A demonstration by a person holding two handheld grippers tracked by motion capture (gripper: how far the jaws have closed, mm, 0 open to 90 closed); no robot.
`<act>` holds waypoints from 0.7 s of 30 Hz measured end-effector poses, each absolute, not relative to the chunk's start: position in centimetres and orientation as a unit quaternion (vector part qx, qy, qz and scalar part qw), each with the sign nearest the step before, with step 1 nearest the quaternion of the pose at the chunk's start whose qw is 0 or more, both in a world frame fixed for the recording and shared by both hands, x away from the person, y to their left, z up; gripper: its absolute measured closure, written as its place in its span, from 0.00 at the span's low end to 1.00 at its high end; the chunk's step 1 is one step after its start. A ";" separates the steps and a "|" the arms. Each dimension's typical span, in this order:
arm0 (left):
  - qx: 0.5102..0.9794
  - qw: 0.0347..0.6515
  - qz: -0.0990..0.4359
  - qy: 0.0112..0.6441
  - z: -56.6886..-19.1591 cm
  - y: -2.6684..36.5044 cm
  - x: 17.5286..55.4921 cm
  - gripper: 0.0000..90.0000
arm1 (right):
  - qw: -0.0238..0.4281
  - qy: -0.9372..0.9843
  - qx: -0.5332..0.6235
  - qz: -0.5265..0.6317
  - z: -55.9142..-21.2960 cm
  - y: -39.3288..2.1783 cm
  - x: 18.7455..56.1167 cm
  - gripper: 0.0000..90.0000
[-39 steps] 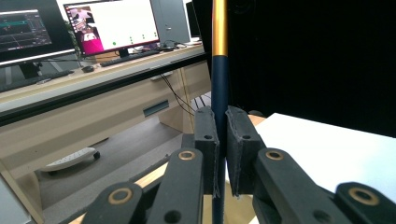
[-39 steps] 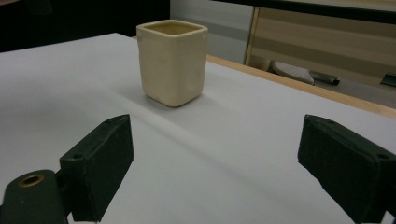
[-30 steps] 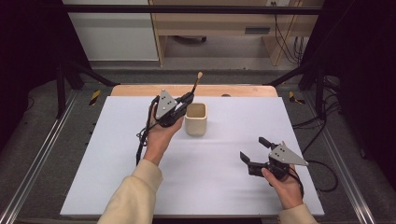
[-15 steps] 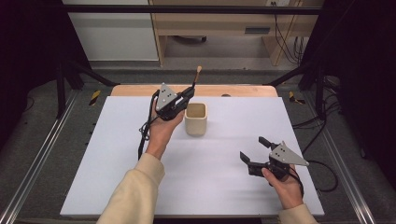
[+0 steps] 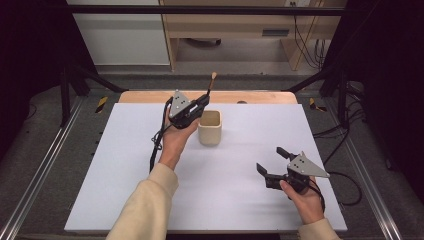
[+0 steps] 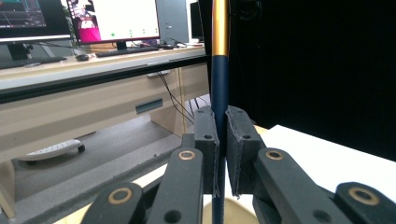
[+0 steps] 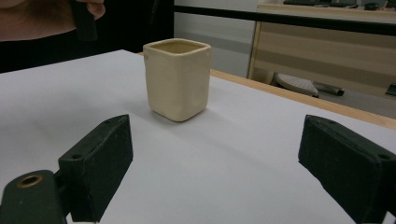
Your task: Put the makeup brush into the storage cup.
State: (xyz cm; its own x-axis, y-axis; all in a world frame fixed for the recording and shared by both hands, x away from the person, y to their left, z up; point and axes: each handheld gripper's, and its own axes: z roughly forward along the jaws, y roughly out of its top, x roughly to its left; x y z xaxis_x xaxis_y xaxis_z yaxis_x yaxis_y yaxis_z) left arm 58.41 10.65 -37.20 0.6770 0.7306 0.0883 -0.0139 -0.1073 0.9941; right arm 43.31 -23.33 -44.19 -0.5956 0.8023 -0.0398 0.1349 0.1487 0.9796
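Brush (image 6: 219, 93) tip cut off above left tool (image 6: 222, 140)

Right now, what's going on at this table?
A person works with a hand-held gripper in each hand. The left hand-held gripper is shut on a paintbrush, holding it upright just above the cream cup on the white table. The right hand-held gripper rests near the table's front edge, jaws open, holding nothing.
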 end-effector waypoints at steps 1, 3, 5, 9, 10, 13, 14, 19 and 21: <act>0.678 0.615 0.300 0.267 -37.3 10.6 58.4 0.93 | 0.298 0.698 0.336 0.558 -44.2 -23.3 43.3 0.12; 0.677 0.616 0.299 0.268 -37.6 10.7 58.5 0.93 | 0.297 0.699 0.336 0.557 -44.2 -23.3 43.3 0.12; 0.676 0.618 0.297 0.269 -37.7 10.7 58.4 0.93 | 0.298 0.700 0.335 0.556 -44.2 -23.3 43.3 0.12; 0.675 0.619 0.298 0.271 -37.8 10.8 58.4 0.93 | 0.297 0.698 0.336 0.558 -44.2 -23.3 43.3 0.12; 0.675 0.618 0.297 0.271 -37.8 10.8 58.4 0.93 | 0.297 0.698 0.336 0.558 -44.2 -23.3 43.3 0.12; 0.674 0.620 0.298 0.270 -37.8 10.8 58.4 0.93 | 0.296 0.699 0.336 0.558 -44.2 -23.3 43.3 0.12; 0.674 0.620 0.298 0.270 -37.8 10.8 58.4 0.93 | 0.296 0.699 0.336 0.558 -44.2 -23.3 43.3 0.12; 0.674 0.621 0.296 0.268 -37.8 10.7 58.3 0.93 | 0.296 0.700 0.334 0.557 -44.2 -23.3 43.2 0.13; 0.675 0.621 0.296 0.268 -37.9 10.6 58.3 0.93 | 0.296 0.700 0.334 0.558 -44.2 -23.3 43.3 0.13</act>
State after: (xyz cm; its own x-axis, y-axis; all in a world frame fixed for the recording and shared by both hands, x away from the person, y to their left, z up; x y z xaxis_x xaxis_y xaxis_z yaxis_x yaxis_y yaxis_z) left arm 58.28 10.62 -37.85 0.6814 0.7289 0.0667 -0.0053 -0.0862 0.9963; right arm 43.25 -23.29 -44.22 -0.6017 0.7977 -0.0412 0.1376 0.1544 0.9784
